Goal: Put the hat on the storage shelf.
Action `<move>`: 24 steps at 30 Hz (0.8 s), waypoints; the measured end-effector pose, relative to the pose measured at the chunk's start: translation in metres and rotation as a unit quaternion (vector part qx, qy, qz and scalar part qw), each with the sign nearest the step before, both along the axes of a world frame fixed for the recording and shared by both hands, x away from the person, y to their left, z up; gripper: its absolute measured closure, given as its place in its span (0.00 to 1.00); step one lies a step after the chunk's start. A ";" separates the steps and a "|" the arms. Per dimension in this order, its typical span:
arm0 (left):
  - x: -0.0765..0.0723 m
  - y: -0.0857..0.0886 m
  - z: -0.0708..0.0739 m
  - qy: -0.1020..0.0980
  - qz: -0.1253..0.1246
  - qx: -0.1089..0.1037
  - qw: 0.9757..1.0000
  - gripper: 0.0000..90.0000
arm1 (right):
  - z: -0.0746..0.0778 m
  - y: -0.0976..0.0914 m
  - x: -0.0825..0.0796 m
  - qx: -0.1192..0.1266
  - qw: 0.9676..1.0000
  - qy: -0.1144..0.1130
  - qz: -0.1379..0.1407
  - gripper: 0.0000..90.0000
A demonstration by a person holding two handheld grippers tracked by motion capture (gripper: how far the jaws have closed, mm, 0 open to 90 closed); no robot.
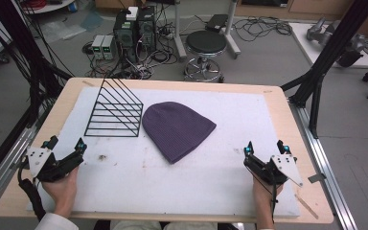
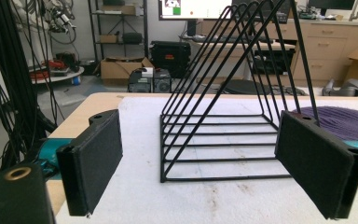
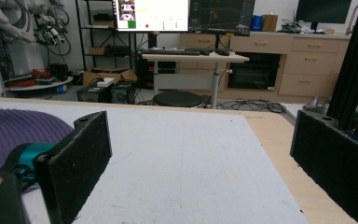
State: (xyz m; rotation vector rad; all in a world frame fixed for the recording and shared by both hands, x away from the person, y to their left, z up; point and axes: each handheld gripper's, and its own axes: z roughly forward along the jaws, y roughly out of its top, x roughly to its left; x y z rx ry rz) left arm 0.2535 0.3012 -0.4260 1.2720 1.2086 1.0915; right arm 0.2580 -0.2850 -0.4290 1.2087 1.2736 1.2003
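Both grippers wide open, nothing held, either side of the purple beanie [image 1: 178, 130].
Left gripper [image 1: 66, 143] nearer the wire rack [image 1: 114, 111]; right gripper [image 1: 264, 146] opposite; beanie cut off in both gripper views.

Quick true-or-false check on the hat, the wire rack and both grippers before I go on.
1. The purple knit hat lies flat on the white mat. True.
2. The hat hangs on the black wire rack. False: it lies beside the rack, on the mat.
3. The left gripper stands open with nothing between its jaws. True.
4. The right gripper is clamped on the hat. False: it is open, apart from the hat, near the mat's right edge.
5. The rack lies tipped over. False: it stands upright on its base.
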 end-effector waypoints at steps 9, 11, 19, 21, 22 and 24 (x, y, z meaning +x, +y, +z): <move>0.000 0.002 -0.001 0.001 -0.004 -0.004 1.000 0.17 | -0.001 0.000 0.001 0.002 1.000 0.010 0.007 0.05; 0.000 0.002 -0.001 0.001 -0.003 -0.005 1.000 0.17 | -0.001 0.000 0.001 0.003 1.000 0.011 0.007 0.05; 0.000 0.001 -0.001 0.000 -0.005 -0.002 1.000 0.17 | -0.003 0.002 0.002 0.008 1.000 0.020 0.013 0.05; 0.000 0.001 -0.001 0.001 -0.006 -0.002 1.000 0.17 | -0.002 0.003 0.003 0.007 1.000 0.022 0.018 0.05; 0.000 0.001 -0.001 0.001 -0.006 -0.002 1.000 0.17 | -0.001 0.004 0.003 0.006 1.000 0.021 0.022 0.05; 0.001 0.001 -0.001 0.005 -0.009 -0.002 1.000 0.17 | 0.002 0.006 0.004 0.011 0.999 0.023 0.030 0.05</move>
